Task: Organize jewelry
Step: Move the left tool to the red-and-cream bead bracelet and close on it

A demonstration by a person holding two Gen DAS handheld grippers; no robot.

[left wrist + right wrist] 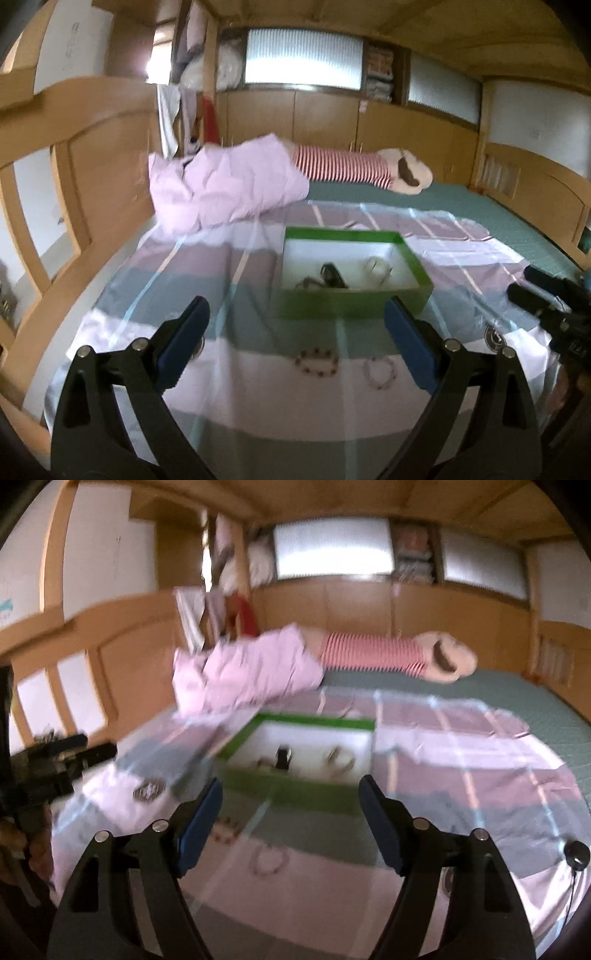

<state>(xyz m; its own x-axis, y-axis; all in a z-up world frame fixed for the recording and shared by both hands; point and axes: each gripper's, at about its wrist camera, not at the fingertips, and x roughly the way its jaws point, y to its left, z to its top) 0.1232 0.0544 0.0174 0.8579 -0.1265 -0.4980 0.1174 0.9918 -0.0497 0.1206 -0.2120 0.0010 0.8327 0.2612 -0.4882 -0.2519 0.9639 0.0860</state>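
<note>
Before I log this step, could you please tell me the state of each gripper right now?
Left gripper: open, holding nothing.
Right gripper: open, holding nothing.

**Blur and cut-offs hide the small pieces**

The right wrist view is smeared throughout: the beaded bracelet (pixel 226 829) is half behind a finger, and the items in the green box (pixel 295 786) cannot be identified. In the left wrist view, the right hand-held gripper (pixel 517 291) is cut by the edge.
</note>
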